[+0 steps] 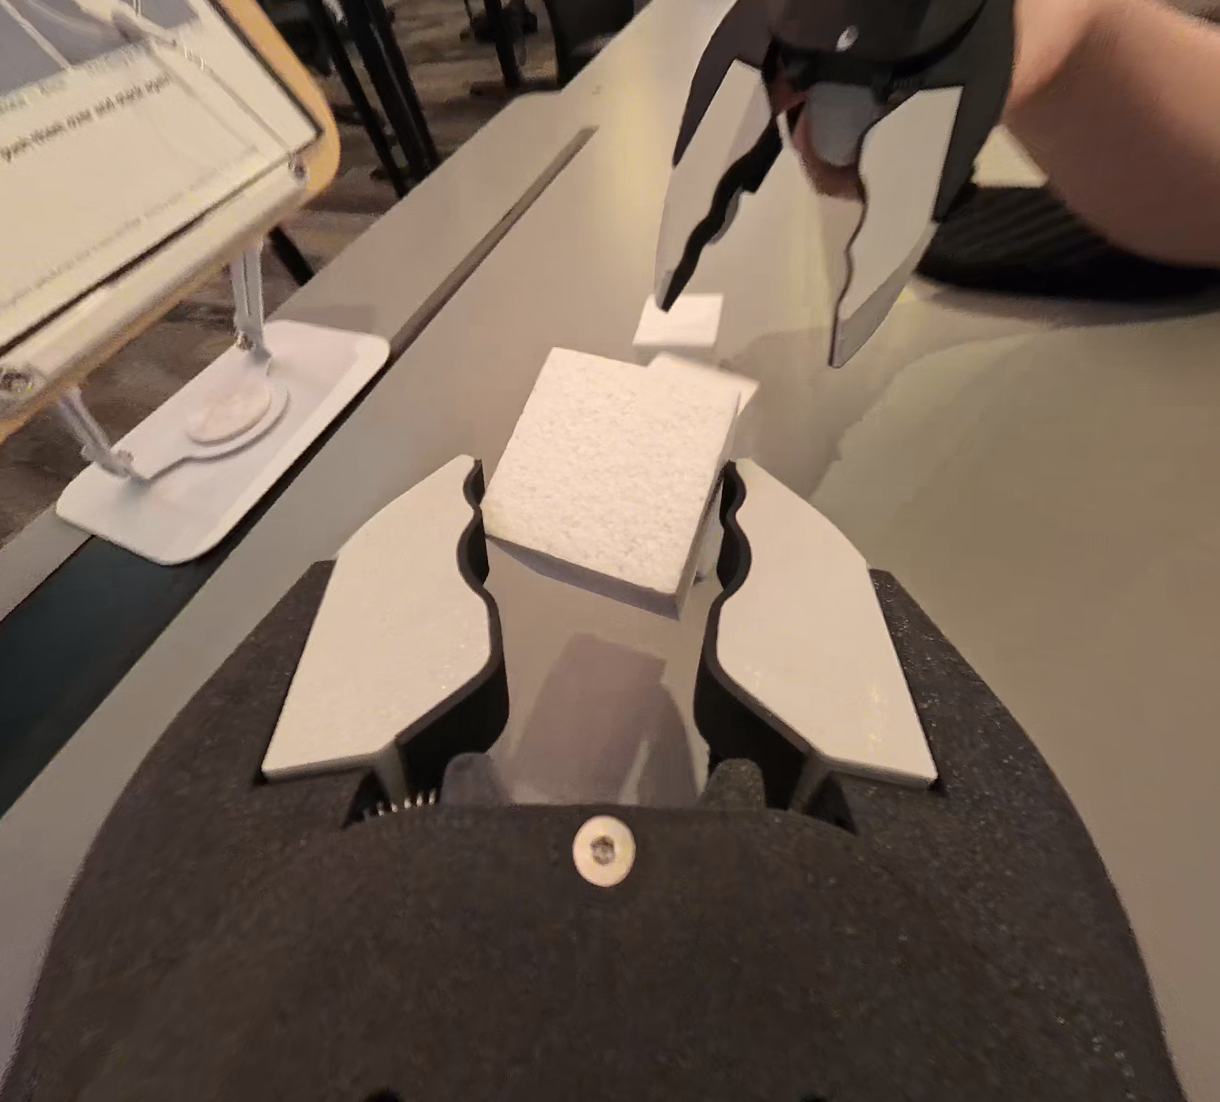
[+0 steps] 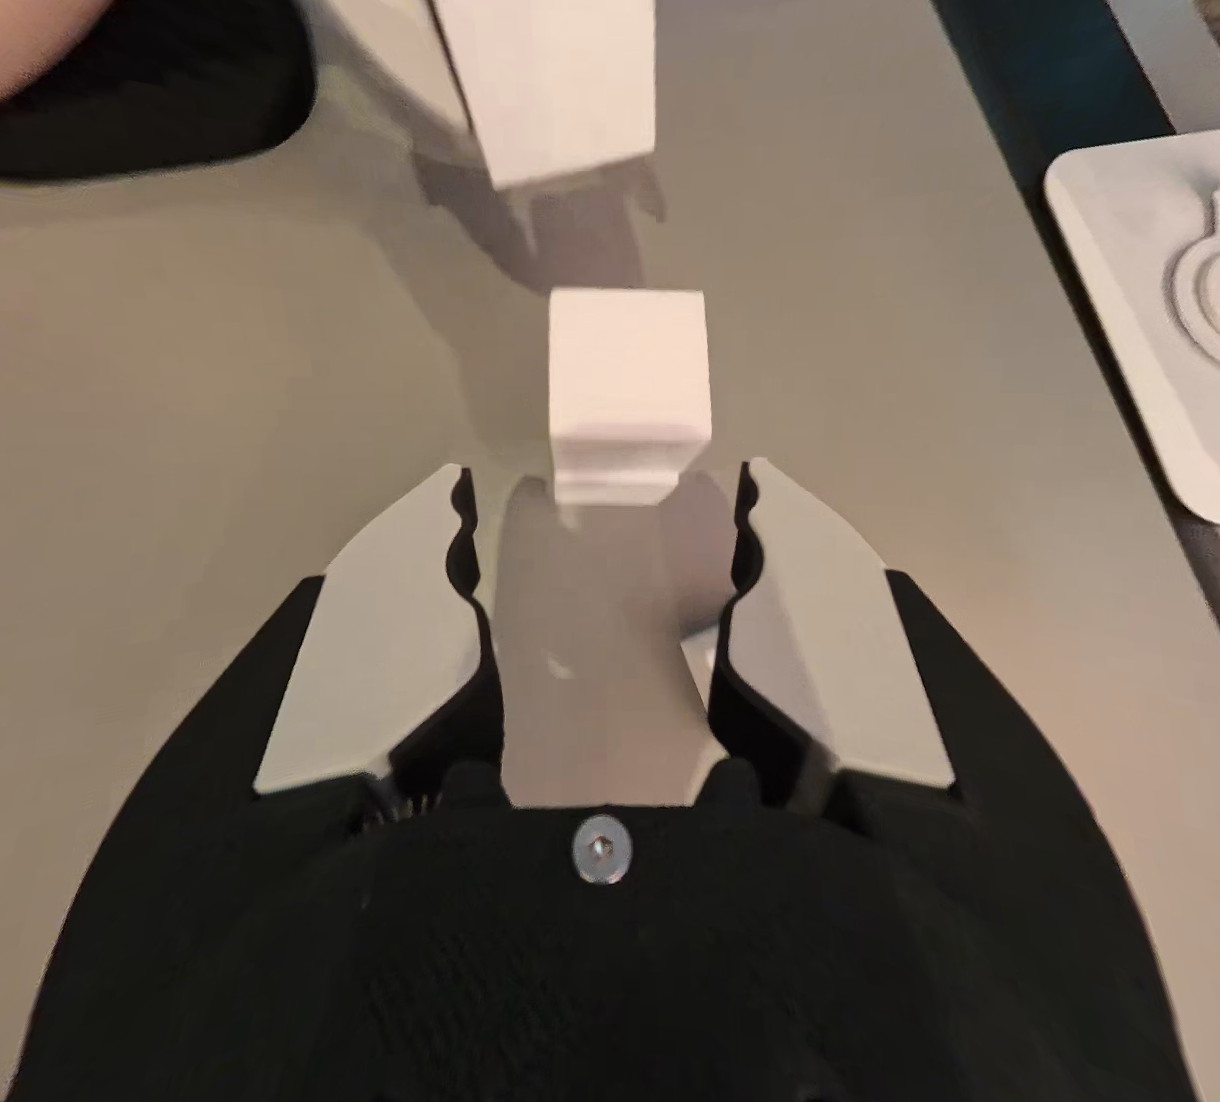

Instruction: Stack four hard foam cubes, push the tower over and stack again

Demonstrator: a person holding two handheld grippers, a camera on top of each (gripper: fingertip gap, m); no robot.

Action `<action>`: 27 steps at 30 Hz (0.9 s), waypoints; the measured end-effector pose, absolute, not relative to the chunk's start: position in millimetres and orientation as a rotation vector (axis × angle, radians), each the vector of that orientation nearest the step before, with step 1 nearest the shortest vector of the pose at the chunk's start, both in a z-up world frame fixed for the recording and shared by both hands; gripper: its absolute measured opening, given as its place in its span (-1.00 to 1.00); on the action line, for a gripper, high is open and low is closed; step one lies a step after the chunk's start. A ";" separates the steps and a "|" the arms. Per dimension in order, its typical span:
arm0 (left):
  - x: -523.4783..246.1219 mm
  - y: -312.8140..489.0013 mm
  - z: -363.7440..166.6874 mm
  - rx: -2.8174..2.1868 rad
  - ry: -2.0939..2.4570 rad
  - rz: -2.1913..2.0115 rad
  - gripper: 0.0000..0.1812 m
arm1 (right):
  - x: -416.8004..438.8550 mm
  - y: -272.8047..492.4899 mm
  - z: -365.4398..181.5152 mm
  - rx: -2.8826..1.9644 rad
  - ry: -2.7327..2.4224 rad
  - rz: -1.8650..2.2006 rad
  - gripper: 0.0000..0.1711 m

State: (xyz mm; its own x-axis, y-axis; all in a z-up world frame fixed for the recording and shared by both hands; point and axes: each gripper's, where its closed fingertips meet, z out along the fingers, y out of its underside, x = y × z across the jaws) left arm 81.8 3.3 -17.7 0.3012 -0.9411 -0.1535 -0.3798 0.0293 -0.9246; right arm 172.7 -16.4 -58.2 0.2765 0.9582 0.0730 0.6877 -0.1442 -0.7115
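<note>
Left wrist view: left gripper (image 1: 602,499) jaws clamp a foam cube (image 1: 604,469) — right gripper (image 2: 604,515) jaws spread, empty.

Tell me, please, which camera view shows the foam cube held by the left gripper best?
The left wrist view: the cube sits sharp and close between the left gripper's fingers. The right wrist view shows it blurred, from farther off.

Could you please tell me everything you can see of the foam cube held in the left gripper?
The foam cube is white with a grainy, pebbled surface, like rigid foam, and sharp edges. It sits between the fingertips of the left gripper, whose jaws press its two sides. It is tilted and lifted above the grey table, casting a shadow below. In the right wrist view it appears blurred, up off the table. Other white cubes lie beyond it.
</note>
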 end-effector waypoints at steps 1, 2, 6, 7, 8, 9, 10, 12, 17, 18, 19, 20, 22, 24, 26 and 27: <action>87.8 -0.4 -8.0 -1.525 1.252 -0.722 -0.25 | 185.7 -16.4 -55.3 -1.885 -1.528 0.517 -0.10; 94.4 -3.2 -0.5 -1.517 1.250 -0.749 -0.25 | 199.0 -13.1 -53.2 -1.840 -1.572 0.483 -0.09; 125.0 -13.0 -1.3 -1.509 1.385 -0.766 -0.25 | 247.4 11.9 -66.7 -1.733 -1.574 0.493 -0.04; 131.1 -12.4 -6.4 -1.508 1.426 -0.741 -0.25 | 255.0 15.7 -72.8 -1.742 -1.546 0.552 -0.04; 136.7 -11.0 -11.1 -1.515 1.457 -0.728 -0.25 | 259.1 17.9 -77.0 -1.736 -1.512 0.621 -0.04; 141.7 -9.6 -15.0 -1.529 1.476 -0.728 -0.25 | 262.0 20.3 -81.1 -1.729 -1.486 0.668 -0.05; 146.0 -9.3 -18.4 -1.541 1.495 -0.740 -0.25 | 264.9 23.6 -86.5 -1.735 -1.473 0.682 -0.06; 151.0 -7.0 -24.2 -1.553 1.527 -0.740 -0.25 | 267.2 28.1 -97.8 -1.756 -1.471 0.680 -0.05; 152.0 -0.5 -31.1 -1.539 1.545 -0.717 -0.24 | 257.9 37.6 -112.3 -1.758 -1.493 0.655 -0.06; 152.5 -0.1 -30.1 -1.526 1.544 -0.719 -0.24 | 256.2 38.9 -114.3 -1.765 -1.497 0.663 -0.05; 153.0 0.7 -29.5 -1.519 1.542 -0.720 -0.25 | 255.1 39.6 -116.5 -1.769 -1.507 0.665 -0.04; 153.6 1.1 -29.6 -1.523 1.546 -0.726 -0.24 | 254.4 40.5 -118.4 -1.770 -1.516 0.659 -0.04; 155.7 0.1 -32.2 -1.531 1.566 -0.741 -0.24 | 253.5 40.3 -121.4 -1.776 -1.527 0.662 -0.04; 156.2 1.7 -39.2 -1.540 1.598 -0.708 -0.24 | 254.3 41.1 -124.8 -1.787 -1.533 0.656 -0.04; 158.0 3.6 -41.1 -1.533 1.595 -0.696 -0.25 | 255.6 41.7 -128.6 -1.800 -1.531 0.658 -0.04; 158.3 4.3 -40.6 -1.536 1.587 -0.701 -0.24 | 255.7 41.6 -130.3 -1.806 -1.529 0.667 -0.05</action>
State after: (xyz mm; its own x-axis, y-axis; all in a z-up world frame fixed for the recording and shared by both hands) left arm 158.3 4.3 -40.6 0.0587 -0.9844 -0.1660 -0.5404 0.1085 -0.8344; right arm 255.7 41.6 -130.3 0.1827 0.9824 0.0385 0.6400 -0.0891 -0.7632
